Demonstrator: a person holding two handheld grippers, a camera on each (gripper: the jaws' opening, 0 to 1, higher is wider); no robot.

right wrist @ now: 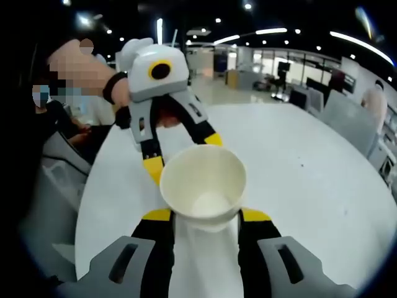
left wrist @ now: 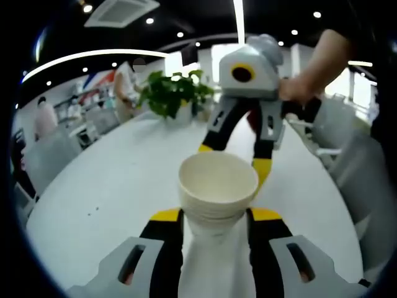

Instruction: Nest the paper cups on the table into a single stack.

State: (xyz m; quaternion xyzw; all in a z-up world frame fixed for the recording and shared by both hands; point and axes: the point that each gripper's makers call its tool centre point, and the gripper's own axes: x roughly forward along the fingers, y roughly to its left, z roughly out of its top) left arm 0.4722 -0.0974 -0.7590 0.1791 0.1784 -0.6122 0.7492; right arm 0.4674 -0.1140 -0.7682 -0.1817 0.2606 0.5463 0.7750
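A stack of white paper cups (left wrist: 218,186) stands upright between my left gripper's (left wrist: 216,215) yellow-tipped jaws, which press on its sides below the rims. Facing it from across the table, my right gripper (left wrist: 234,158) reaches the far side of the top rim, a hand behind it. In the right gripper view the top paper cup (right wrist: 203,183) sits mouth-up between my right gripper's (right wrist: 206,215) jaws, which close on its sides. The left gripper (right wrist: 183,154) comes in from the upper left, its tips at the cup's far rim. The cup's inside is empty.
The round white table (left wrist: 111,180) spreads wide around the cups. A potted green plant (left wrist: 172,93) stands at its far edge. Grey chairs (left wrist: 46,155) ring the table, and people stand in the background. The table edge (right wrist: 93,205) lies to the left in the right gripper view.
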